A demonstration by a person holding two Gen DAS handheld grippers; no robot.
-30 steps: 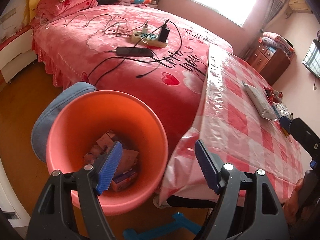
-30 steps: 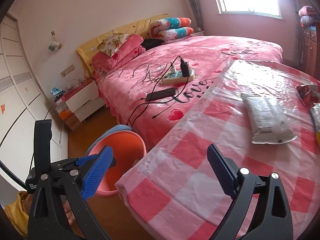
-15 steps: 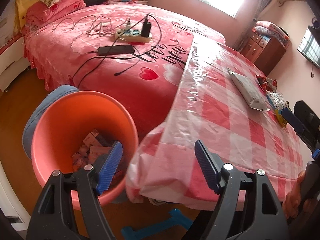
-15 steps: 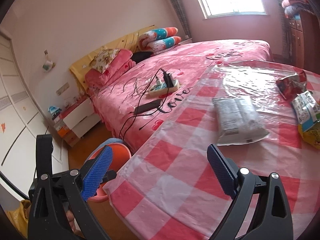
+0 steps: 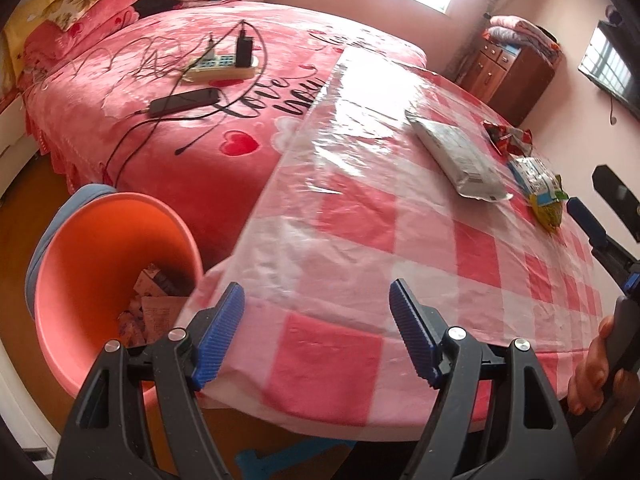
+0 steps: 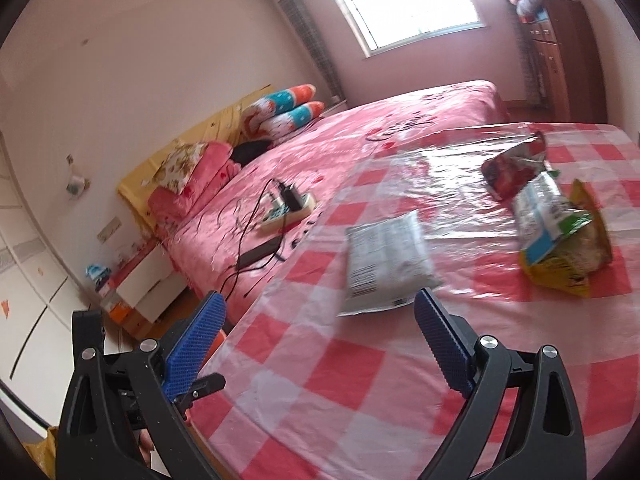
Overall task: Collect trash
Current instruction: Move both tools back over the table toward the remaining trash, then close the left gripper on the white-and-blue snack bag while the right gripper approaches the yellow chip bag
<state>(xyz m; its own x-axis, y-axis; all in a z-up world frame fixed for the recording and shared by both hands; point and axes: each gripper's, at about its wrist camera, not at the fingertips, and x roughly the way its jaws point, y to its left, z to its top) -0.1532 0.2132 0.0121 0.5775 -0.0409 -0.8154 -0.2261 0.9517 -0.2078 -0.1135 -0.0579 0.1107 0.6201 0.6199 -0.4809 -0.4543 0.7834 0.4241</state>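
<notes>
An orange bin (image 5: 100, 256) with several scraps inside stands on the floor beside the pink checked table (image 5: 328, 356). My left gripper (image 5: 316, 292) hangs open and empty over the table's near edge, the bin to its lower left. A silver-white wrapper (image 5: 456, 152), a red wrapper (image 5: 508, 136) and a blue-yellow snack bag (image 5: 540, 188) lie on the table. My right gripper (image 6: 320, 300) is open and empty above the cloth. The silver-white wrapper (image 6: 384, 264) lies just beyond its tips; the red wrapper (image 6: 516, 164) and the snack bag (image 6: 560, 236) lie farther right.
A pink bed (image 5: 208, 128) with a power strip (image 5: 220, 68), a phone (image 5: 184, 102) and cables borders the table's far left side. A wooden cabinet (image 5: 508, 68) stands at the back. A hand (image 5: 592, 372) holds the right gripper at the table's right edge.
Both grippers have swung from the bin side toward the table. The bin has slid to the left in the left wrist view, and the wrappers have come closer in the right wrist view. Both jaws stand as wide as before.
</notes>
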